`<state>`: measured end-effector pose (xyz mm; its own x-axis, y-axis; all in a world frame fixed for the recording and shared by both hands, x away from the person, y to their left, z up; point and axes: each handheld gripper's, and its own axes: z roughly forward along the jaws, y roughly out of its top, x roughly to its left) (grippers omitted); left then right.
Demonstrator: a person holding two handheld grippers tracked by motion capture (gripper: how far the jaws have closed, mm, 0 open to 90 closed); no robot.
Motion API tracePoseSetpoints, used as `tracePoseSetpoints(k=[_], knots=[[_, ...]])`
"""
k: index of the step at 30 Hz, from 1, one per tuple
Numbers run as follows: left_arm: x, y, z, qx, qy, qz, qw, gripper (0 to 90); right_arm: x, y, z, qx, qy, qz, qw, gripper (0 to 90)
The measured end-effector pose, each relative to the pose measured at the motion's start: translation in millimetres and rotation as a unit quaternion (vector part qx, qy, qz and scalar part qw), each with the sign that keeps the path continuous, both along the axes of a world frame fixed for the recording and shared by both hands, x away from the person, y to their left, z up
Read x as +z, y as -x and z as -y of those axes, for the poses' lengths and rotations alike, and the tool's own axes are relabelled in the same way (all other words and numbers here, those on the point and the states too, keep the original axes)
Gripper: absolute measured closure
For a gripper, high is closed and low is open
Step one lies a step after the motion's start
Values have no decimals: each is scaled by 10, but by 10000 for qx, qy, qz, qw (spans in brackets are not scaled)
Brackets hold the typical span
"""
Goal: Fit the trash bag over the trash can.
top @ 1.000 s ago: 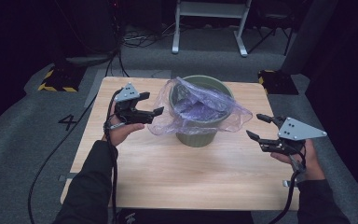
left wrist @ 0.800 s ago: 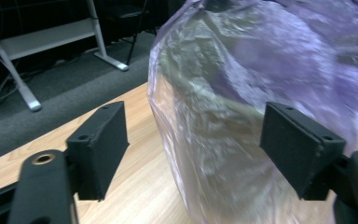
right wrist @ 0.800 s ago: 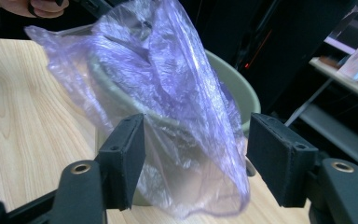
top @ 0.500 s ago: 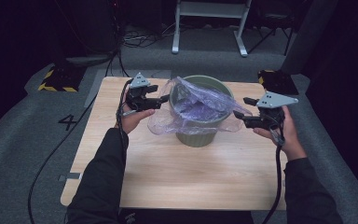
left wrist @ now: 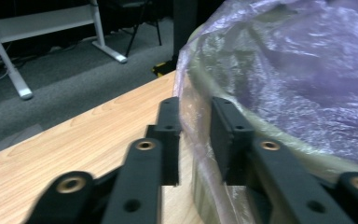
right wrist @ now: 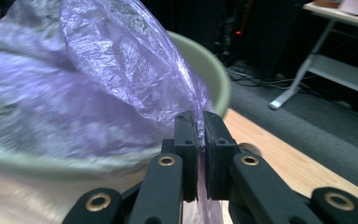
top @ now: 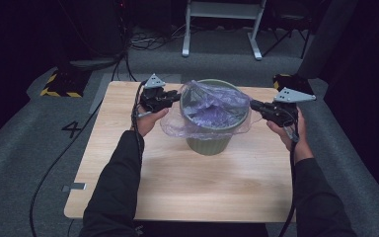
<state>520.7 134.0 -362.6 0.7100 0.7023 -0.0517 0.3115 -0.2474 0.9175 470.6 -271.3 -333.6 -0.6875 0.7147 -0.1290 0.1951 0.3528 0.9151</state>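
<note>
Grey carpet surrounds one wooden table (top: 128, 163), where a single green bin (top: 209, 143) stands mid-table lined with one purple plastic bag (top: 212, 106); a white frame stands behind. Two grippers flank the bin: the right gripper (right wrist: 200, 135) has just been closing and pinches the bag's edge — the left gripper (left wrist: 196, 126) too, film between its jaws.
</note>
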Motion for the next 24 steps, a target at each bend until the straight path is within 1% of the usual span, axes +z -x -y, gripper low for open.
tracePoseSetpoints(k=[2, 4, 7, 9, 10, 11, 12, 13, 14, 15, 17, 18, 20, 22, 24], knots=[[-3, -20, 34, -21, 14, 24, 10000, 852, -8, -37, -12, -151, -11, 26, 9999, 863], [-7, -36, 79, 51, -25, 60, 10000, 895, -15, -81, -23, -322, -31, 57, 9995, 863], [-12, -74, 116, 150, -41, 31, 9999, 897, -26, -164, -24, -613, -108, 70, 9980, 863], [-27, -105, 129, 184, -24, -14, 9998, 898, -45, -234, -19, -788, -182, 1, 9967, 867], [-39, -124, 133, 207, -7, -54, 9998, 898, -63, -272, -20, -838, -177, -64, 9963, 868], [-53, -144, 140, 219, -22, -100, 9997, 898, -85, -310, -25, -898, -120, -93, 9958, 868], [-66, -163, 152, 235, -76, -134, 9996, 898, -110, -343, -31, -983, -71, -139, 9950, 868], [-78, -177, 167, 254, -106, -182, 9995, 898, -136, -379, -30, -1029, -91, -176, 9945, 867], [-92, -191, 183, 245, -74, -222, 9994, 899, -160, -412, -31, -1060, -120, -249, 9940, 868], [-104, -202, 204, 229, -91, -249, 9994, 899, -181, -440, -33, -1097, -132, -282, 9935, 868], [-127, -219, 256, 175, -168, -278, 9993, 899, -216, -486, -46, -1145, -176, -349, 9927, 868], [-141, -231, 279, 216, -179, -271, 9992, 900, -233, -507, -57, -1158, -170, -382, 9924, 867], [-165, -250, 299, 215, -160, -320, 9991, 899, -266, -547, -83, -1212, -117, -442, 9916, 868], [-192, -265, 308, 235, -78, -385, 9990, 900, -301, -587, -101, -1244, -96, -499, 9909, 865], [-218, -281, 312, 241, -102, -427, 9987, 899, -338, -627, -108, -1245, -137, -582, 9904, 865]])
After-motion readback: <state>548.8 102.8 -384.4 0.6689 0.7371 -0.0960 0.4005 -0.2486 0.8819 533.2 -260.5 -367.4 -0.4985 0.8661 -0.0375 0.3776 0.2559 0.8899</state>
